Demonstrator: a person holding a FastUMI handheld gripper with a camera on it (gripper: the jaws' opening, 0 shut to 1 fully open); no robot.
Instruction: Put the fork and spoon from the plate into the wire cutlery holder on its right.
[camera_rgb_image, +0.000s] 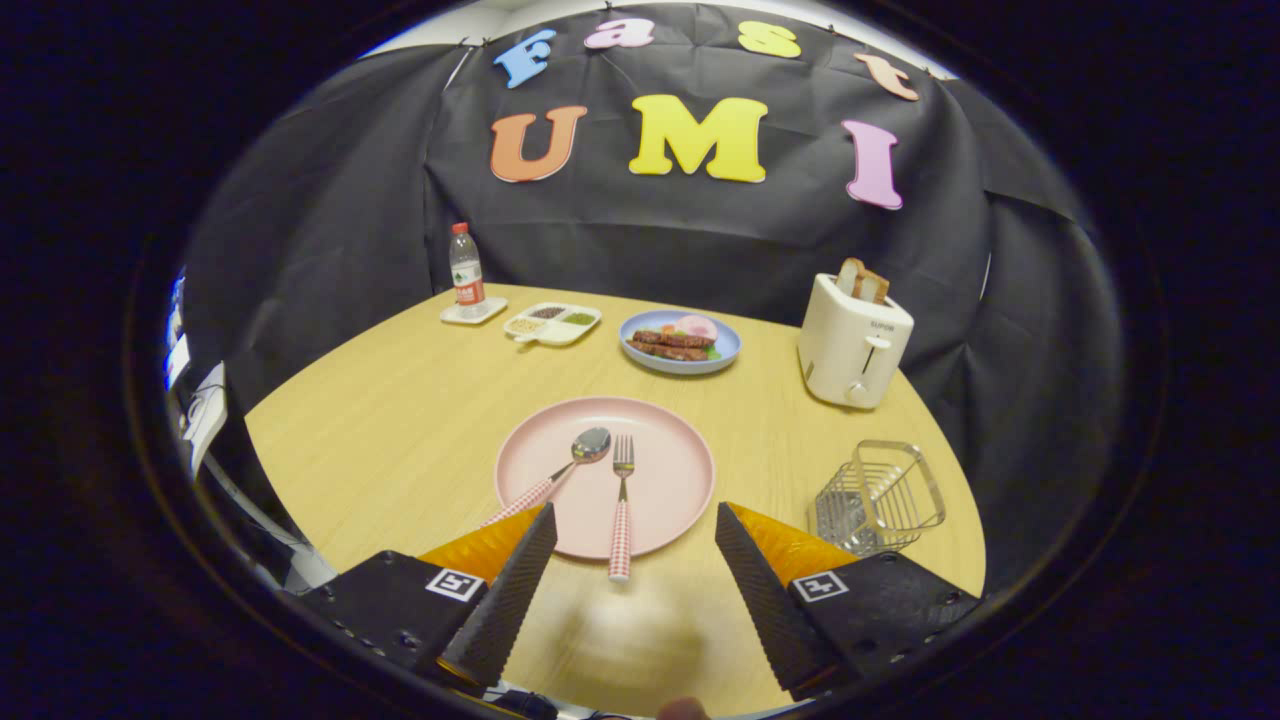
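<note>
Approach step: the gripper (632, 545) hovered with fingers released, the fork (622, 505) at 12 o'clock between them, spoon (562, 472) at 11, both on the plate (672, 470); next, clench a handle and carry to the holder (880, 497) at 2.

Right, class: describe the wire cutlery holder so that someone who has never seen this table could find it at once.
Start at the round wooden table and find the pink plate just ahead of the open gripper. To the plate's right, nearer than the white toaster, stands the wire cutlery holder. It alone is a see-through metal basket, with nothing in it.
</note>
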